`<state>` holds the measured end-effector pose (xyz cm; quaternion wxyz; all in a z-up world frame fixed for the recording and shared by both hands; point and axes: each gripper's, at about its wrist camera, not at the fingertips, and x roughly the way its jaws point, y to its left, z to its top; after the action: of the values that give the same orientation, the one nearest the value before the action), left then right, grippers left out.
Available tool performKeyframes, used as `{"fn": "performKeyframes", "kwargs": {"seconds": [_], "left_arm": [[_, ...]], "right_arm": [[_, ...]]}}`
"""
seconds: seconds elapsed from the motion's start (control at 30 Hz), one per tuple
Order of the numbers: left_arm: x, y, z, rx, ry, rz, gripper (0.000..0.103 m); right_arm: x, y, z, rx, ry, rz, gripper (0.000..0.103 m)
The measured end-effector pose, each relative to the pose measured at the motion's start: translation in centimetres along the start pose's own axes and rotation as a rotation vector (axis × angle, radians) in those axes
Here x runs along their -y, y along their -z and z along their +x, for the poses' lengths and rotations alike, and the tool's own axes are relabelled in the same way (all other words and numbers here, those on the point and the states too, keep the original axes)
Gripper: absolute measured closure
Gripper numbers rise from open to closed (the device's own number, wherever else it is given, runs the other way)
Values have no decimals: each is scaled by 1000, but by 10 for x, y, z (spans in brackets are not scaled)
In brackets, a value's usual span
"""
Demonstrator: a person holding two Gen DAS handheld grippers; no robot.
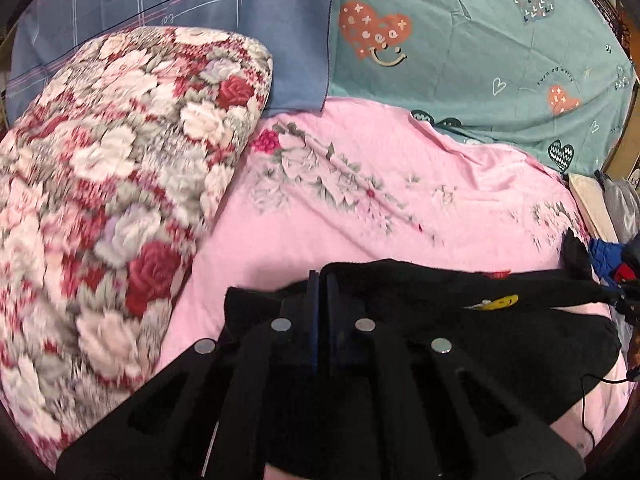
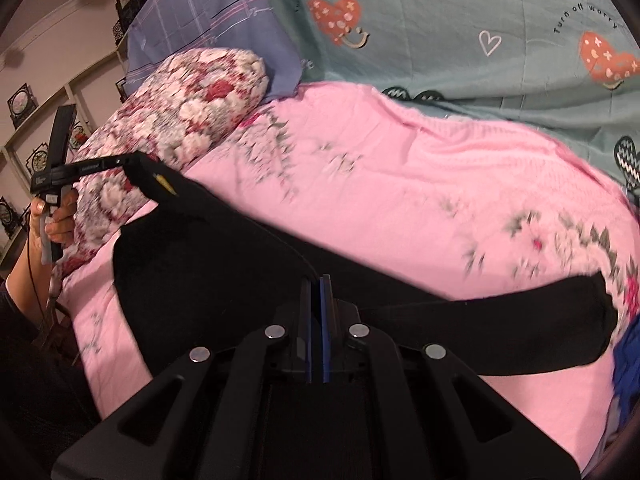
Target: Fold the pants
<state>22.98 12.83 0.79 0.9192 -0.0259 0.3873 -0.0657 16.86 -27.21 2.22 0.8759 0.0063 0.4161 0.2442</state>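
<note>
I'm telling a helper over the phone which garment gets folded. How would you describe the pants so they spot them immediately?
Start at the pink floral bedsheet that covers the bed, in front of the teal heart-print fabric. The black pants lie spread across its near edge, pinched by both the left hand-held gripper and the right hand-held gripper. They are the only plain black cloth there, with a small yellow smiley patch.

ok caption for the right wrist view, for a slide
Right gripper and left gripper shut on black fabric pants, lifting them over the pink floral bedsheet.
</note>
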Motion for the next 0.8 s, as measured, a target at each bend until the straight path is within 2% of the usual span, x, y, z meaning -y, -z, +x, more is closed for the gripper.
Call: {"fn": "performKeyframes", "kwargs": {"seconds": [0.2, 0.37, 0.5, 0.53, 0.57, 0.6, 0.63, 0.7, 0.8], "left_arm": [[-9, 53, -1, -57, -20, -49, 99], [-18, 87, 8, -106, -52, -82, 98], [-27, 103, 17, -136, -70, -122, 88], [-28, 106, 18, -143, -68, -129, 81], [-28, 109, 17, -149, -80, -128, 70], [-28, 111, 17, -151, -104, -123, 33], [-29, 113, 13, -140, -134, -125, 20], [-31, 115, 6, -133, -129, -127, 19], [-35, 117, -6, -134, -128, -141, 18]], "right_arm": [[-28, 64, 5, -51, -24, 34, 99], [-34, 93, 18, -90, -42, 60, 99], [-41, 107, 30, -126, -33, 56, 99], [-41, 109, 32, -136, -30, 53, 98], [-42, 112, 37, -156, -23, 49, 95], [-44, 115, 41, -178, -9, 42, 93], [-45, 117, 44, -187, 6, 35, 91], [-49, 117, 39, -178, -21, 37, 67], [-56, 116, 29, -155, -7, 3, 66]]}}
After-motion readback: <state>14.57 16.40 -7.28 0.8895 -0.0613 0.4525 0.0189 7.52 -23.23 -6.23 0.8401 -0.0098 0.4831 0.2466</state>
